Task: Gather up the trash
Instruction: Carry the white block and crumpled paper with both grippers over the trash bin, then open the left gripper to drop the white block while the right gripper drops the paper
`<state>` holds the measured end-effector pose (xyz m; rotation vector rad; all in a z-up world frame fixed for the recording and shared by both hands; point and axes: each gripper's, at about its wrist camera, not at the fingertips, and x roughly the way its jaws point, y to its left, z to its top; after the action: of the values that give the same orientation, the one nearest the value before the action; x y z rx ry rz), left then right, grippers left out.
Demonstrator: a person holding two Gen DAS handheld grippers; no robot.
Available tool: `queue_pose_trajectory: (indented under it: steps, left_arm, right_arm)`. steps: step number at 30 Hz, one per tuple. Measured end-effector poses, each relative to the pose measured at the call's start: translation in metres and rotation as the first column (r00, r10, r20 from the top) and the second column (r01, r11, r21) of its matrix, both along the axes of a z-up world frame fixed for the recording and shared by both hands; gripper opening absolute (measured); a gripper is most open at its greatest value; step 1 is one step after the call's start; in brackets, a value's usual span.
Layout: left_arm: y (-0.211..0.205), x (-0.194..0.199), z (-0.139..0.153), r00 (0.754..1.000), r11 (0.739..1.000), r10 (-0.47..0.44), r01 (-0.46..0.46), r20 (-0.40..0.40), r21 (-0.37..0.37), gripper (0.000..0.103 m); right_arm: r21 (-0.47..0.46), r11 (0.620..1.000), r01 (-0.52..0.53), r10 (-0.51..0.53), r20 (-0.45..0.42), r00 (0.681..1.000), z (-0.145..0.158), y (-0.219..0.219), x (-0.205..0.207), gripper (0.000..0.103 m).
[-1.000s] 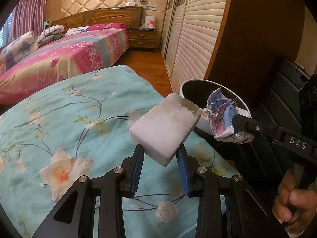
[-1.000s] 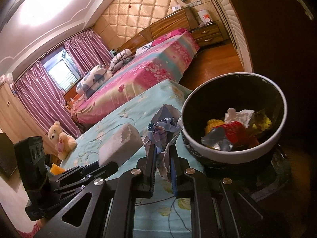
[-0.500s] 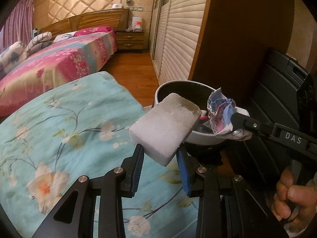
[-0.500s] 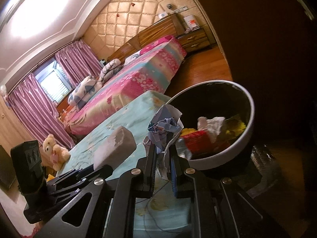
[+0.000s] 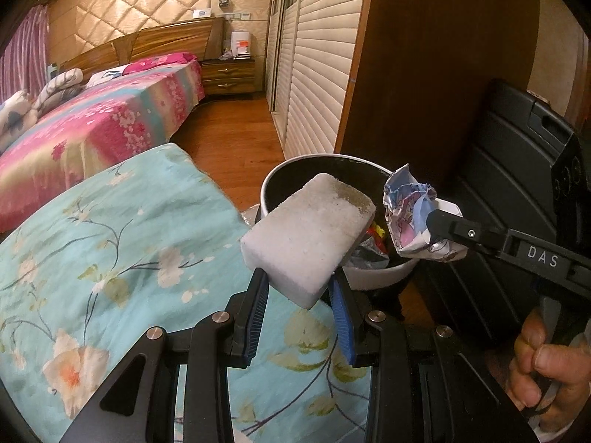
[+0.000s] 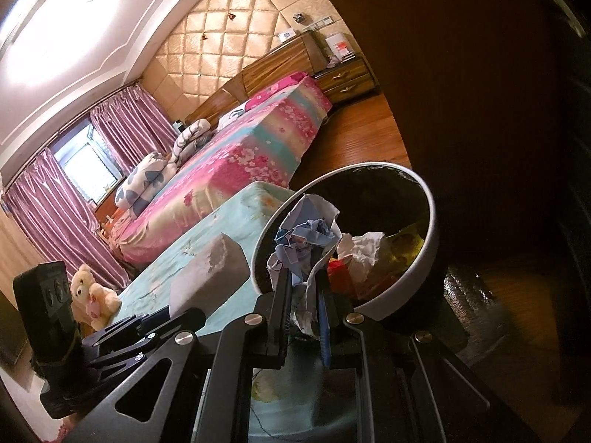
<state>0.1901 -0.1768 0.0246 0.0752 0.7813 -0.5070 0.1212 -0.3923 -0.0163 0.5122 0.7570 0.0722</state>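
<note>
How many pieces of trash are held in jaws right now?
2: a white foam block in the left gripper, and a crumpled paper ball in the right gripper at the bin's rim.

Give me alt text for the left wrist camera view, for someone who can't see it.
The left claw grips a white foam block at the rim of a round trash bin, while the right claw holds crumpled paper over it. A floral turquoise cover lies below, a pink bed behind.

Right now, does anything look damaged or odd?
Yes. The white foam block in the left gripper has a chipped, discoloured far corner. It is also held tilted, gripped only at its lower end.
</note>
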Motion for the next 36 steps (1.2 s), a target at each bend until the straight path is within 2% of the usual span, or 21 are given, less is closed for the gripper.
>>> queue_pose_trajectory:
  steps: [25,36]
  left_arm:
    - [-0.038,0.041,-0.007,1.000,1.000,-0.019,0.020,-0.010,0.024,0.033]
    - [-0.050,0.060,-0.009,0.999,0.999,-0.022,0.023,-0.032,0.029,0.037]
  right_arm:
    - [-0.038,0.999,0.018,-0.019,-0.023,1.000,-0.003,-0.019,0.031,0.016]
    - [-0.040,0.999,0.027,-0.028,-0.045,0.999,-0.007,-0.026,0.038,0.017]
